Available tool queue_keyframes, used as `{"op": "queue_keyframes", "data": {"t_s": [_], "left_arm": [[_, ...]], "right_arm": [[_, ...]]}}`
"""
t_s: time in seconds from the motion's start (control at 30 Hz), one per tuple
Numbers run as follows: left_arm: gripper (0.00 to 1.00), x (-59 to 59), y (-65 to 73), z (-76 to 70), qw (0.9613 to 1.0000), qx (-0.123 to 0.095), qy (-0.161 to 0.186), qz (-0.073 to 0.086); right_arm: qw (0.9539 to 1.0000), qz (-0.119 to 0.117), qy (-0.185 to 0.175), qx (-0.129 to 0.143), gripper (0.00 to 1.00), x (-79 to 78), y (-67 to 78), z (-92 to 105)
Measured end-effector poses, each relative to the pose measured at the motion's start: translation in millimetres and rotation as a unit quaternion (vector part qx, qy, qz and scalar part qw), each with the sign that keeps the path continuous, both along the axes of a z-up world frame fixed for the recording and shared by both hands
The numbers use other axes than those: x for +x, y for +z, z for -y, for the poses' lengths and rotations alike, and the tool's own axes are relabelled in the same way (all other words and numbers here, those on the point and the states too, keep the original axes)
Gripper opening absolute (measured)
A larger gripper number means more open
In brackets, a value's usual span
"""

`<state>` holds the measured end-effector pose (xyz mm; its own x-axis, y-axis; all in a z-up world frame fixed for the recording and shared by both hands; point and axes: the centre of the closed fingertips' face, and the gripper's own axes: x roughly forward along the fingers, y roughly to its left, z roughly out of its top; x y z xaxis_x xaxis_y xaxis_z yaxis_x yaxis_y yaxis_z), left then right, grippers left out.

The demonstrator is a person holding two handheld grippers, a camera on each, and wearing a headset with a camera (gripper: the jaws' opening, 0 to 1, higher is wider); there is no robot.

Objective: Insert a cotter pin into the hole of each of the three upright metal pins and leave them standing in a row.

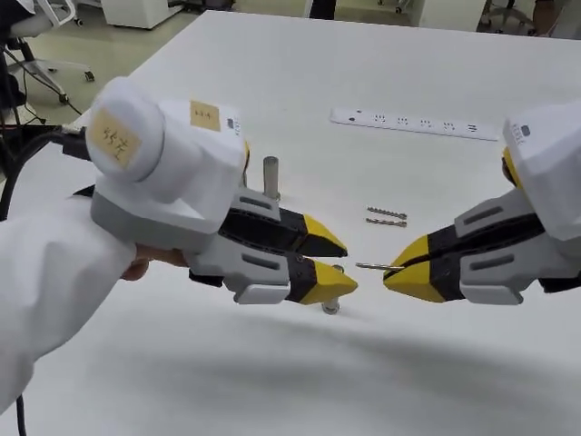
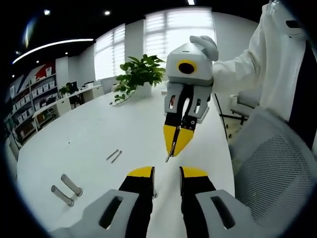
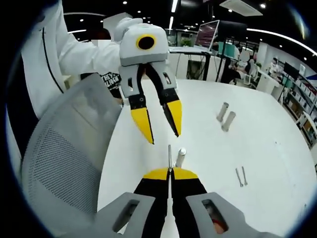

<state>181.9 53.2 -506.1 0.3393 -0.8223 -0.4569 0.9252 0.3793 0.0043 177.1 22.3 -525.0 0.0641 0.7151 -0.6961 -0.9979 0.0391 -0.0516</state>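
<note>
the right tool reaches in level from the right, its jaws pinched on a thin cotter pin that points left. facing it, the left tool, on a white-sleeved arm, is parted above a short upright metal pin on the worktop, which is largely hidden beneath the lower jaw. two spare cotter pins lie beyond.

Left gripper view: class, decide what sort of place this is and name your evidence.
Probably an open-plan office or lab: a potted plant by big windows, wall shelving, and a mesh office chair at the long white table.
</note>
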Motion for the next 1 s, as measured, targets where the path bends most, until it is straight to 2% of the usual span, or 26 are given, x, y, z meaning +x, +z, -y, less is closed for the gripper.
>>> {"op": "queue_keyframes", "data": {"t_s": [0.2,0.27,0.4,0.63,0.83,1.0], "left_arm": [[0.18,11.1,-8.8,-4.7,0.9998,0.012,0.017,0.000],[0.18,12.5,-12.6,-4.9,0.9997,0.017,0.017,-0.003],[0.16,15.1,-27.6,-5.9,0.9989,0.037,0.018,-0.022],[0.15,25.1,-37.9,-5.7,0.9984,0.045,0.021,-0.028],[0.14,24.1,-41.4,-2.7,0.9981,0.049,0.016,-0.033],[0.14,23.8,-43.8,-0.2,0.9980,0.054,0.011,-0.029]], "right_arm": [[0.9998,0.000,-0.018,-0.009,0.00,8.6,-11.3,3.7],[0.9997,0.002,-0.021,-0.013,0.00,10.9,-15.0,4.3],[0.9996,-0.006,-0.026,-0.009,0.00,16.5,-22.5,4.5],[0.9995,-0.010,-0.026,-0.015,0.00,19.0,-31.4,2.7],[0.9994,-0.016,-0.024,-0.018,0.00,20.8,-36.6,0.3],[0.9994,-0.019,-0.022,-0.018,0.00,21.1,-39.3,-1.9]]}}
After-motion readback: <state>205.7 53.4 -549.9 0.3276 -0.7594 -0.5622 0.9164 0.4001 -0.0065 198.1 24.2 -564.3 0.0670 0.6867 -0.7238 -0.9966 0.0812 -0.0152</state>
